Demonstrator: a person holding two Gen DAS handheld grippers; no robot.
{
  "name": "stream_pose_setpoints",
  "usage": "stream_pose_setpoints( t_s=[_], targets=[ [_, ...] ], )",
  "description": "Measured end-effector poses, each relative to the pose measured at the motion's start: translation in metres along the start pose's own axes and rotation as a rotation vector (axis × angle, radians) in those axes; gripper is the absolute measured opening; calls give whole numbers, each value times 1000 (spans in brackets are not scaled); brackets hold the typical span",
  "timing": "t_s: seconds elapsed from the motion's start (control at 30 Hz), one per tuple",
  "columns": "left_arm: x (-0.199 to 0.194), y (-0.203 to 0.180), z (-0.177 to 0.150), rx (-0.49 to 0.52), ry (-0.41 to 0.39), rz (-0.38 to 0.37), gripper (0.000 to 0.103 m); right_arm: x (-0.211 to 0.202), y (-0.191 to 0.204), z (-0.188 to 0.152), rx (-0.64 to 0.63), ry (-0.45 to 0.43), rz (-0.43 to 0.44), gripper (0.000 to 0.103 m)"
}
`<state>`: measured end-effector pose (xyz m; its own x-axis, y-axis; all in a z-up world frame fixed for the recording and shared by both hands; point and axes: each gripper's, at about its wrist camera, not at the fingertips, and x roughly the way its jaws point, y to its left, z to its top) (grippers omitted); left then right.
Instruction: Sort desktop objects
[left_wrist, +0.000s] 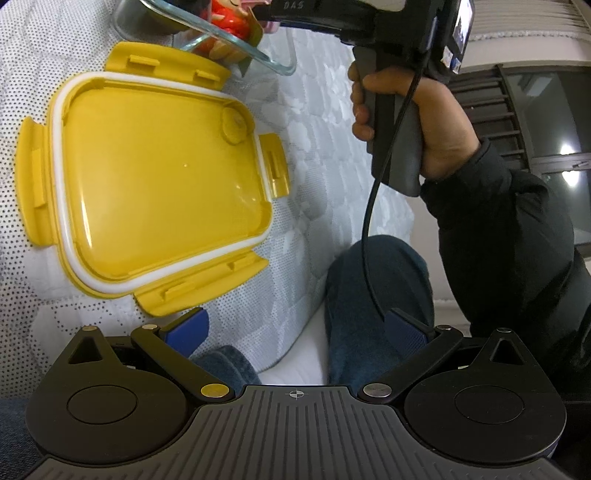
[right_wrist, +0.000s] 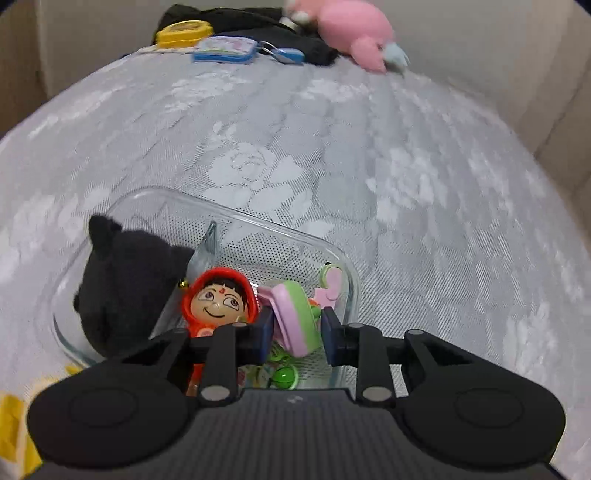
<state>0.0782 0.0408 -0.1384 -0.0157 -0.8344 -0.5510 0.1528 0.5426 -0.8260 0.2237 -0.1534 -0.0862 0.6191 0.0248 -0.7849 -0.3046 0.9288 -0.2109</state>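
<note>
A clear glass container (right_wrist: 343, 266) stands on the white lace cover. It holds a black plush cat (right_wrist: 125, 291), a red-hooded doll (right_wrist: 218, 299), a pink-and-green toy (right_wrist: 295, 317) and a green bell (right_wrist: 284, 376). My right gripper (right_wrist: 297, 332) reaches down into the container. Its jaws are slightly apart around the pink-and-green toy, with a small gap at the right pad, so it is open. In the left wrist view the yellow lid (left_wrist: 155, 184) lies inside-up beside the container's corner (left_wrist: 258, 55). My left gripper (left_wrist: 295, 328) is wide open and holds nothing.
At the far edge of the cover lie a pink plush (right_wrist: 354, 29), a blue-rimmed case (right_wrist: 225, 50), a yellow round item (right_wrist: 184, 33) and a black cloth (right_wrist: 236, 22). A hand (left_wrist: 417, 122) grips the right gripper's handle. A person's knees (left_wrist: 369, 295) are below my left gripper.
</note>
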Motion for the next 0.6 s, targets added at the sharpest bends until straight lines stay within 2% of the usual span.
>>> stream_pose_setpoints(
  t_s=[0.1,0.17,0.23,0.3,0.43,0.53,0.57,0.6],
  targets=[
    [0,0,0,2,-4,5,103,-1,15,-1,-124,-6,-39,30],
    [-1,0,0,2,-8,9,103,-6,17,0,-146,-10,-42,31],
    [-1,0,0,6,-9,12,103,-18,12,3,-105,-32,-23,31],
    [0,0,1,7,-8,12,103,-29,3,7,-30,-33,32,31],
    [0,0,1,7,-7,12,103,-35,-8,6,88,47,169,31],
    [0,-1,0,9,-8,12,103,-25,-5,-1,82,96,164,30],
    [-1,-1,-1,10,-9,13,103,-21,-4,-3,73,108,150,24],
    [-1,-1,-1,11,-10,13,103,-18,-2,-5,63,119,132,4]
  ],
)
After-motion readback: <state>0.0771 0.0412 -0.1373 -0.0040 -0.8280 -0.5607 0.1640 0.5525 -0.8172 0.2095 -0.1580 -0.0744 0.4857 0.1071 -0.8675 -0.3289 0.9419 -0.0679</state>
